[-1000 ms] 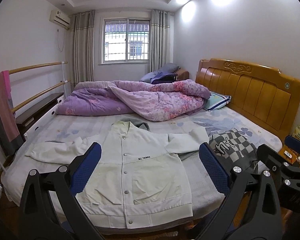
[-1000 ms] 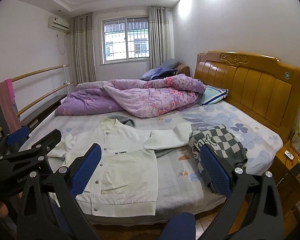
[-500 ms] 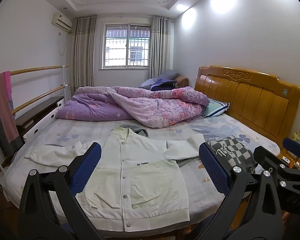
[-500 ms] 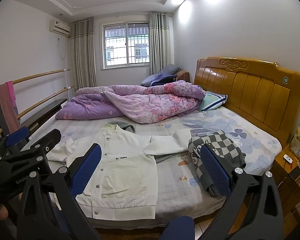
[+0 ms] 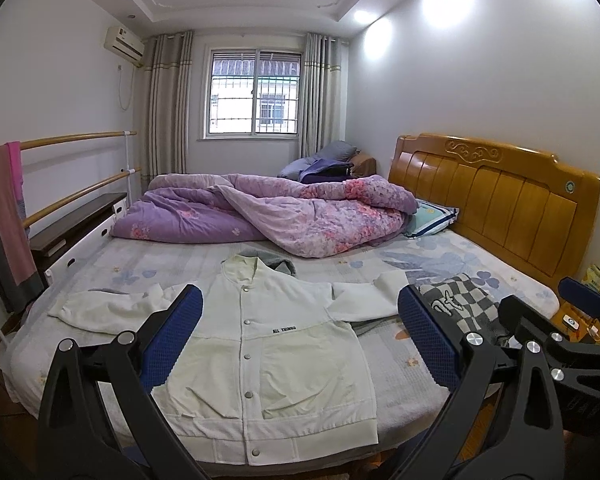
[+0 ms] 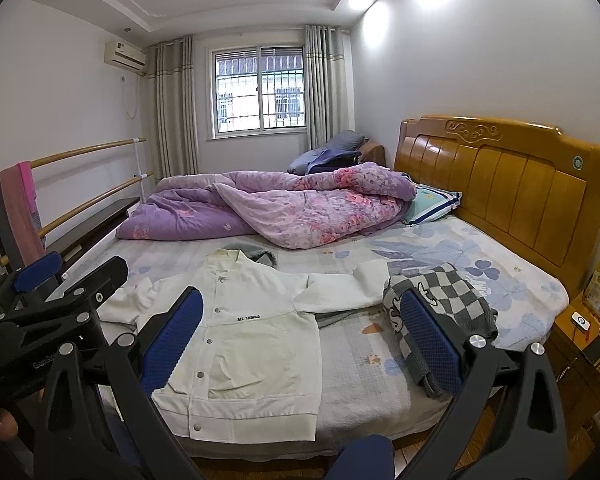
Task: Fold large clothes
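A white snap-button jacket (image 5: 268, 356) (image 6: 252, 340) lies flat and face up on the bed (image 5: 480, 276), sleeves spread to both sides, hem at the near edge. My left gripper (image 5: 296, 340) hovers above the near edge of the bed in front of the jacket, open, with nothing between its blue pads (image 5: 172, 340). My right gripper (image 6: 300, 344) is held to the right of it, open and empty too. A grey and white checkered garment (image 5: 456, 308) (image 6: 440, 304) lies crumpled beside the jacket's right sleeve. Each gripper shows at the edge of the other's view.
A purple floral duvet (image 5: 268, 216) is heaped along the far half of the bed. A wooden headboard (image 5: 500, 196) stands on the right, a nightstand (image 6: 580, 332) with small items beside it. On the left are wooden rails (image 5: 80, 192) with a hanging pink cloth.
Both grippers have drawn back and risen a little, so the jacket and bed sit lower and smaller in both views. Both stay open.
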`<state>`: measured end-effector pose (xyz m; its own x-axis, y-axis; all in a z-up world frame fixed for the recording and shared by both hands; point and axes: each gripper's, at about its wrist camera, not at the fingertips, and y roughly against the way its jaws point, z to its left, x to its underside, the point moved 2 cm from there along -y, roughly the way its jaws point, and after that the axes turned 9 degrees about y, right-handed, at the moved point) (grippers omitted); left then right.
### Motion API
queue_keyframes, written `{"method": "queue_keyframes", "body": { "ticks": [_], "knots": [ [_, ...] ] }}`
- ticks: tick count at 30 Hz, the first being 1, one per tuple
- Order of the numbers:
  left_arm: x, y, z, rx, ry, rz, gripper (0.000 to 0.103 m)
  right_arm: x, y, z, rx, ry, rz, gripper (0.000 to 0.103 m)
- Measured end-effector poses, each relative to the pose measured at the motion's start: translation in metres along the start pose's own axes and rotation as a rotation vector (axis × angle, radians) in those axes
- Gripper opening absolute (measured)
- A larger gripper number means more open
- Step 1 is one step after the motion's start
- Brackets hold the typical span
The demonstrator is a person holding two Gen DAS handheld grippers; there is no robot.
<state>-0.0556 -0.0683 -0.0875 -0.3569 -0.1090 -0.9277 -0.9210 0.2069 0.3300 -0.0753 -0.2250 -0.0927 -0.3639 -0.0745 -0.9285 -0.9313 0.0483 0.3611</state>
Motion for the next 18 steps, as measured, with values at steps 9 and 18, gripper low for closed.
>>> {"method": "queue_keyframes", "body": {
  "ticks": [9,18],
  "knots": [
    [-0.0015,-0.0001,-0.0015,-0.010,-0.005,-0.010,0.098,-0.0002,-0.0016,-0.0009,-0.005,-0.009,0.001,0.095],
    [0.0002,-0.0011,-0.0037,-0.030,-0.016,-0.025,0.098,0.0015,-0.0038,0.0020,-0.012,-0.012,0.012,0.095]
  ]
}}
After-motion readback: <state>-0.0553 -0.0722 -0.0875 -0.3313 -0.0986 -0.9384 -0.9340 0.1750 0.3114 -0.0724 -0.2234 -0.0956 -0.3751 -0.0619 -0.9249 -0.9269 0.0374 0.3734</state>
